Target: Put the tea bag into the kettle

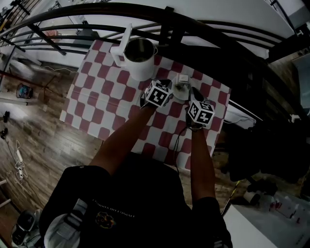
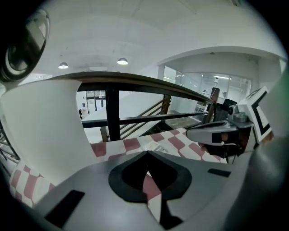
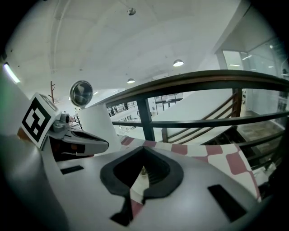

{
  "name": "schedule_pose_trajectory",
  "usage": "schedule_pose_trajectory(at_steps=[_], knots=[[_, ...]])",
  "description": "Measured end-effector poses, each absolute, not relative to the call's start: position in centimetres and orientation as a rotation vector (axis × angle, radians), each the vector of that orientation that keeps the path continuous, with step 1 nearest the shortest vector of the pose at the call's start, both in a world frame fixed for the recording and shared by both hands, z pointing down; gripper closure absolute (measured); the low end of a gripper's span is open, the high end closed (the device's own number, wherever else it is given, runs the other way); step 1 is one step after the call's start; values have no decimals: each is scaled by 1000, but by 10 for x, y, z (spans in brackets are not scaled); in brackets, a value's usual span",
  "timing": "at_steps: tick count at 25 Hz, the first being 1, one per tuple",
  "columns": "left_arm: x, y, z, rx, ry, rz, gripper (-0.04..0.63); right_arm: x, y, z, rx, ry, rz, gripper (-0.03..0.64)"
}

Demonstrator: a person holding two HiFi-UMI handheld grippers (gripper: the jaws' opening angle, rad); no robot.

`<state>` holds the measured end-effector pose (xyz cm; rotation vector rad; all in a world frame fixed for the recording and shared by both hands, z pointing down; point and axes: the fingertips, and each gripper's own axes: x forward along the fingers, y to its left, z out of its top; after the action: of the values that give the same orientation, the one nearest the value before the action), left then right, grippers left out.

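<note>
Both grippers hang low over the worktop (image 1: 85,104), which is covered by a red-and-white checked cloth (image 1: 104,92). In the left gripper view, the left gripper (image 2: 146,155) has its jaws brought together at the tips. Nothing is caught between them, and only checked cloth shows through the slit behind the tips. The right gripper (image 3: 143,150) is closed in the same way and also carries nothing.

In the head view the tea bag (image 1: 183,78) is a small pale square lying on a little white dish (image 1: 180,93). It sits between the two grippers, at about 2 o'clock from the left one and 11 o'clock from the right one. Whether either gripper touches the dish cannot be made out.

The white kettle (image 1: 140,68) stands on the cloth at about 10 o'clock from the tea bag. Its lid (image 1: 127,36) is tipped up and its dark inside is open to view. From the left gripper the kettle wall fills the 9 o'clock side, close by. From the right gripper it stands at 10 o'clock, beyond the left gripper.

A dark railing (image 1: 145,12) curves past at 12 o'clock beyond the worktop, and wooden floor (image 1: 43,145) lies at 9 o'clock.

As for writing, the marker cubes carry only black-and-white square patterns. No brand can be read on the kettle. The pale print on the person's dark shirt (image 1: 121,213) is too small and blurred to read.
</note>
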<state>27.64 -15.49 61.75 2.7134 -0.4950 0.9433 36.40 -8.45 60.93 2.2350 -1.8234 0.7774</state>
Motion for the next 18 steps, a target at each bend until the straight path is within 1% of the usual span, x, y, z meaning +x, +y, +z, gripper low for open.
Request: schedule_pose_trajectory(at_steps=[10, 18], knots=[[283, -141, 665, 2611, -439, 1019, 592, 362, -84, 665, 2140, -1764, 945, 603], [291, -144, 676, 2592, -419, 1042, 592, 366, -91, 677, 2093, -1769, 985, 603]])
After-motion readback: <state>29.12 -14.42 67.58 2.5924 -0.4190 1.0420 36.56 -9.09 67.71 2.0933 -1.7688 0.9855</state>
